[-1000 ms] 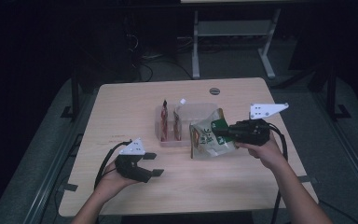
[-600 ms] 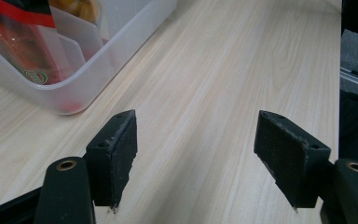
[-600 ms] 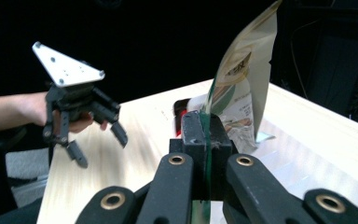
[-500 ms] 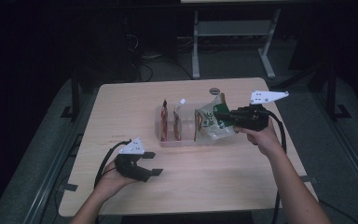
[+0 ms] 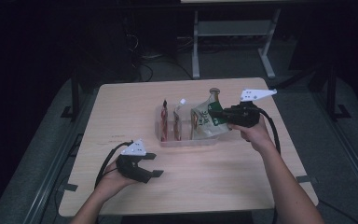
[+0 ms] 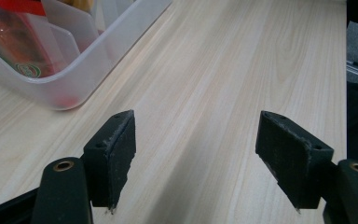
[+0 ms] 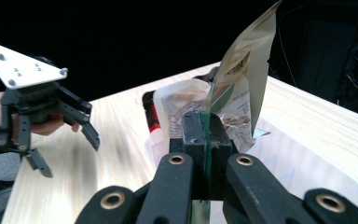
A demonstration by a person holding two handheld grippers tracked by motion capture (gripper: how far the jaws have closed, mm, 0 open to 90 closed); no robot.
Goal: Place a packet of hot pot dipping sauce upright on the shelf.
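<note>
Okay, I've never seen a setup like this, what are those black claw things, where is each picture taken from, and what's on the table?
A person sits at a wooden table with a hand-held two-jaw gripper in each hand; there is no robot arm. One picture looks down from above the person's side. The other two come from cameras riding on the grippers, looking along their black jaws.

On the table stands a clear plastic bin with dividers, holding upright pouches.

The right gripper is shut on the edge of a green and beige pouch, holding it upright at the bin's right end.

The left gripper rests near the table's front edge, jaws open, with bare wood between its pads.
</note>
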